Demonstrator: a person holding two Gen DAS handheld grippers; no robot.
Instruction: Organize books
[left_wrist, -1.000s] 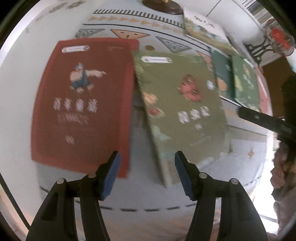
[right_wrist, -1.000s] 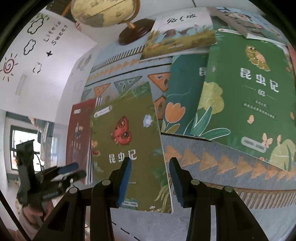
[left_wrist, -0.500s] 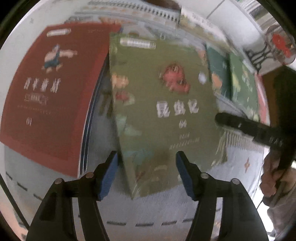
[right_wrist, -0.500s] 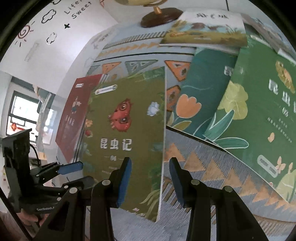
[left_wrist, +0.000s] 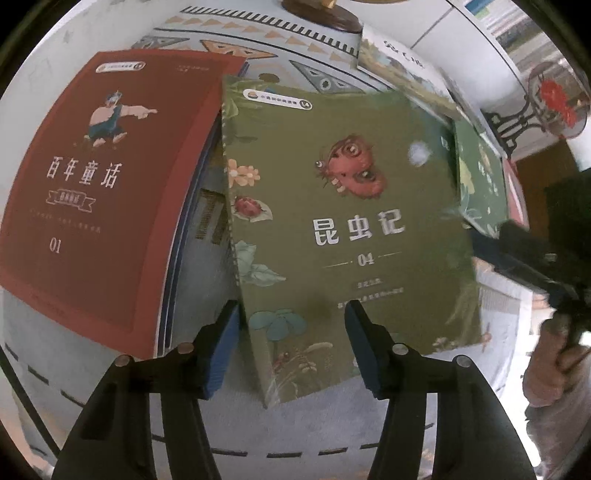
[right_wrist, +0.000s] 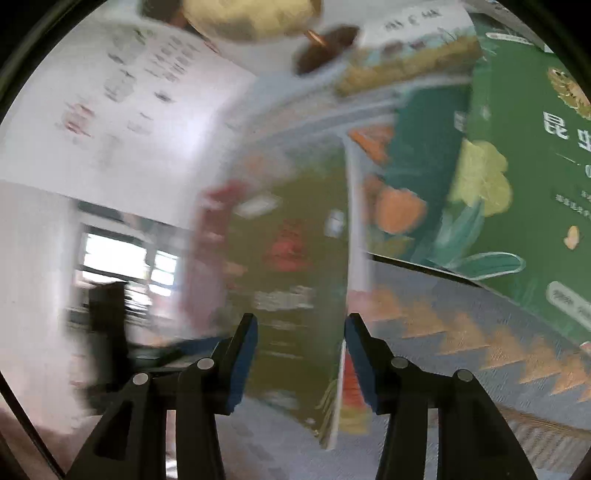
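So the olive-green insect book (left_wrist: 332, 229), the one numbered 04 with a reddish bug on the cover, sits tilted on the patterned blue-grey tablecloth (left_wrist: 258, 435), with its lower left corner reaching in between the fingers of the left gripper (left_wrist: 291, 343). Those jaws are roughly half open and closing in; the left blue pad (left_wrist: 221, 350) is right at the book's spine edge and the right one overlaps the cover, but I honestly can't tell if either is pressing on it.

From the right wrist view, which is pretty smeared with blur, the same book (right_wrist: 295, 295) runs up between the fingers of the right gripper (right_wrist: 299, 354) too, its right page edge just inside the right pad. Those jaws are about halfway and opening, and no pad looks clamped on the book.

Just left of it, the red fairy-tale book (left_wrist: 99, 177) numbered 01 lies on top of a couple more books, near but apart from the left gripper. To the right there's a dark green insect book (right_wrist: 528, 184) overlapping a teal one (right_wrist: 417, 177), and further back a pale picture book (left_wrist: 399, 66) beside the wooden base of a globe (right_wrist: 255, 14). A hand (left_wrist: 554, 354) holding the right gripper shows at the right edge of the left view.
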